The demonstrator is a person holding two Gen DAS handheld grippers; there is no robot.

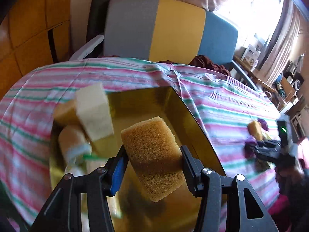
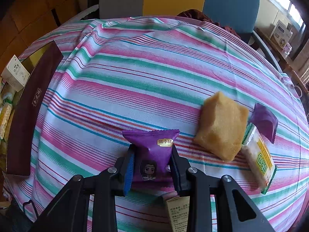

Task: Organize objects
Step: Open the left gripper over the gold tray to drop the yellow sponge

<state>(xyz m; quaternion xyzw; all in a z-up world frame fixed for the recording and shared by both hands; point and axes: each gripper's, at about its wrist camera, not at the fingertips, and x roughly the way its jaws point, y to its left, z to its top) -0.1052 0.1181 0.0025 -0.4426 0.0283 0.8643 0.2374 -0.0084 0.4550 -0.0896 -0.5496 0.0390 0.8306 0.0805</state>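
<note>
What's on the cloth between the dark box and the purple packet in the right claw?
Nothing: in the right wrist view, only bare striped tablecloth lies between the dark box and the purple packet.

Grey, yellow, blue chair (image 1: 173, 31) behind striped tablecloth (image 2: 154, 67).

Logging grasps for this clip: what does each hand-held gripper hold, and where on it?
Left hand-held gripper clamps the brown sponge across its long sides, mid-length. Right hand-held gripper pinches the purple snack packet across its lower sides.
</note>
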